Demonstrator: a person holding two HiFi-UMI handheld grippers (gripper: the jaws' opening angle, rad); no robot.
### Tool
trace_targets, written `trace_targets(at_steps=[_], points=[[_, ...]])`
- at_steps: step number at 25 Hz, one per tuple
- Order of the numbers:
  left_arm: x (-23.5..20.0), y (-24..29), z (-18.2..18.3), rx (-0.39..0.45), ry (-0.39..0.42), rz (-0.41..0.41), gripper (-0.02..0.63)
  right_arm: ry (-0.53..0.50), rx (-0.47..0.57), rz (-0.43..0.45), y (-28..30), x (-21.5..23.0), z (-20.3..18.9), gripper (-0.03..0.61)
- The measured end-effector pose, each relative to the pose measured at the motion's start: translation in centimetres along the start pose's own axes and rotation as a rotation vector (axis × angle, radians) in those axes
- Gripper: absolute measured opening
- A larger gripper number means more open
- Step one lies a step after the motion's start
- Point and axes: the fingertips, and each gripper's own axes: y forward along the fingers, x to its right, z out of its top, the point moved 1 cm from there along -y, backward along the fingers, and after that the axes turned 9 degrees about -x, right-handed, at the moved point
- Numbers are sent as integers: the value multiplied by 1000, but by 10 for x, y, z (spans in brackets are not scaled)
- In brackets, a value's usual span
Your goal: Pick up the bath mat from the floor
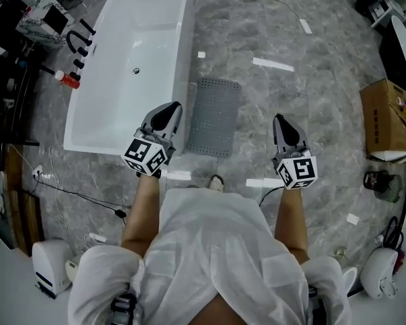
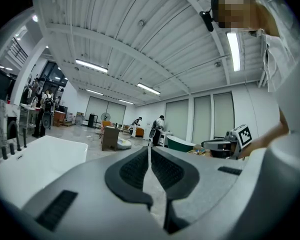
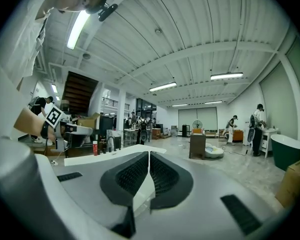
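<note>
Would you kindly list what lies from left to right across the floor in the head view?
Red bottle → white bathtub → grey bath mat → right gripper → cardboard box.

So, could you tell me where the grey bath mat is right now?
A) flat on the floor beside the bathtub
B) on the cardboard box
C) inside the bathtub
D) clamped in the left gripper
A: the bath mat lies flat on the floor beside the white bathtub.

A white bathtub [image 1: 145, 32] stands on the grey tiled floor [image 1: 311, 100], a cardboard box [image 1: 384, 117] well apart from it.
</note>
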Motion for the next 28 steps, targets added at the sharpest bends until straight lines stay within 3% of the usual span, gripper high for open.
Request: trace_targets(at_steps=[14, 28], points=[[-7, 16, -14, -26, -2, -73, 25, 26, -16, -12, 12, -12, -10, 31], [-38, -46, -32, -29, -39, -88, 25, 31, -63, -29, 15, -91, -19, 32]])
